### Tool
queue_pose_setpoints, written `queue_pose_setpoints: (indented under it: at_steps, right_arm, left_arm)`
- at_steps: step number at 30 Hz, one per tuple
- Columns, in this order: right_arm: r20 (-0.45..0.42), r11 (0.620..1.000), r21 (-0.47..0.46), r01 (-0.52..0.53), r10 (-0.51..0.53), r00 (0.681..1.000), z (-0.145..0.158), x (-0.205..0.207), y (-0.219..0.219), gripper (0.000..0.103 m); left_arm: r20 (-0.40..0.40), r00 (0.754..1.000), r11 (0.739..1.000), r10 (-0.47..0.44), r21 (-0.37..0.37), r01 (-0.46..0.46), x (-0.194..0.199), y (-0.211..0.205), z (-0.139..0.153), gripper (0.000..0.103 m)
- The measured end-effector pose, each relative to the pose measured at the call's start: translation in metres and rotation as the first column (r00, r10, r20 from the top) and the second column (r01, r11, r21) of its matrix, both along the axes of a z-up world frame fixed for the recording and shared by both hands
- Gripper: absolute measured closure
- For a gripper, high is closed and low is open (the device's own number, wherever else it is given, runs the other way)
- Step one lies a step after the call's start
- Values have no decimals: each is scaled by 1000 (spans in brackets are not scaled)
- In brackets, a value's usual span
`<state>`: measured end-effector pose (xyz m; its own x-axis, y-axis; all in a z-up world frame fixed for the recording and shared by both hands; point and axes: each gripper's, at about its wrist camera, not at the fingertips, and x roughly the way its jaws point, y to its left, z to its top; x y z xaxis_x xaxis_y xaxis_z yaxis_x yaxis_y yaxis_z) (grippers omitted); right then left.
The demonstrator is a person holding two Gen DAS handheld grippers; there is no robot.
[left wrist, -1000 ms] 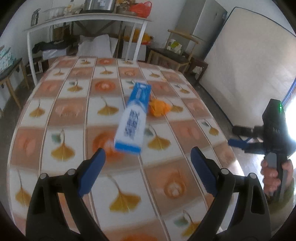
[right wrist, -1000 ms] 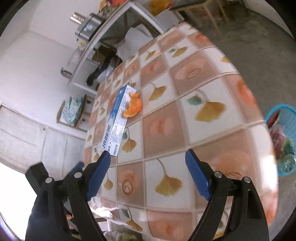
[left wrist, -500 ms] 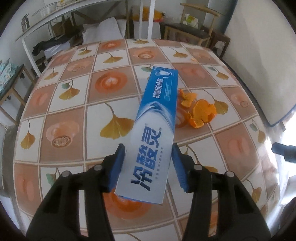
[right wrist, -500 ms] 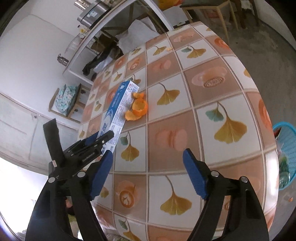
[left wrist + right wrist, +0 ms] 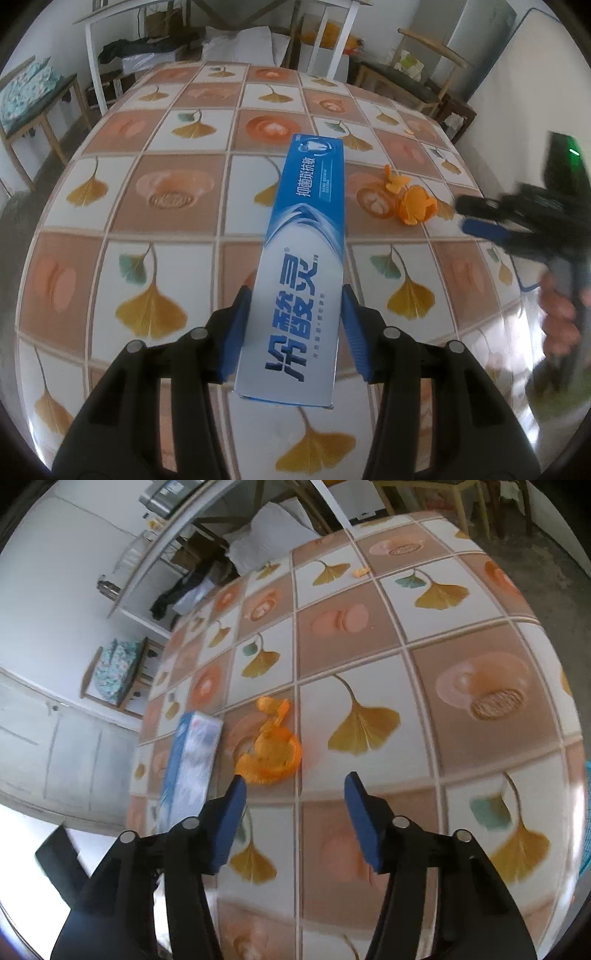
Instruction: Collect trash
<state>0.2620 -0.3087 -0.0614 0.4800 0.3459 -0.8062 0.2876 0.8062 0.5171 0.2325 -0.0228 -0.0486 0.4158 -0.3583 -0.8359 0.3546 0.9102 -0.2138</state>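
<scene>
toothpaste box [image 5: 303, 258]: glossy printed card | tablecloth [image 5: 177, 236]: shiny smooth plastic | orange peel [image 5: 269, 753]: dimpled, matt

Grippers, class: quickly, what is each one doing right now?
Left gripper: closed on the toothpaste box.
Right gripper: open, empty, near the orange peel.

A counter [image 5: 177, 236] fills the foreground, covered in a glossy cloth of white and brown squares printed with ginkgo leaves and fruit. Behind it stands a white metal-framed shelf [image 5: 334, 40] with a pale sack [image 5: 240, 46] and dark clothing [image 5: 122, 50] underneath. To the left sits a small wooden stool [image 5: 33, 99] carrying a patterned blue cushion [image 5: 24, 86]. To the right are wooden chairs [image 5: 424, 77] and a large pale panel [image 5: 532, 74] leaning against the wall. The walls [image 5: 55, 572] are white, with pale cabinet doors [image 5: 55, 753] low down. The floor [image 5: 554, 554] is grey concrete. Bright daylight glares from the lower left corner of the right wrist view.
</scene>
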Motion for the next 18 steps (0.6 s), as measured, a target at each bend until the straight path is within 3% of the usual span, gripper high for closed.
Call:
queue_pose_setpoints:
  at_steps: [7,11,15,18]
  right_arm:
    - [-36,993,-112,-31,27,999,-9,28,13,66]
    - [-53,990,-128,-63,57,997,-11,34,20,88]
    - [-52,982,-165,-91,84,995,-3,26,29,92]
    - [-78,985,-112,-133,125,989,-4,13,35,93]
  left_arm:
    - [-14,1000,1000,4,-29,-4,-16,15,-3,59]
    - [-18,1000,999,8,-42,-9,-16,21,-3,59]
    - [-19,1000,999,16,-50,-17,-16,25,-3,59]
    - [-14,1000,999,15,-49,-15,-17,25,-3,59]
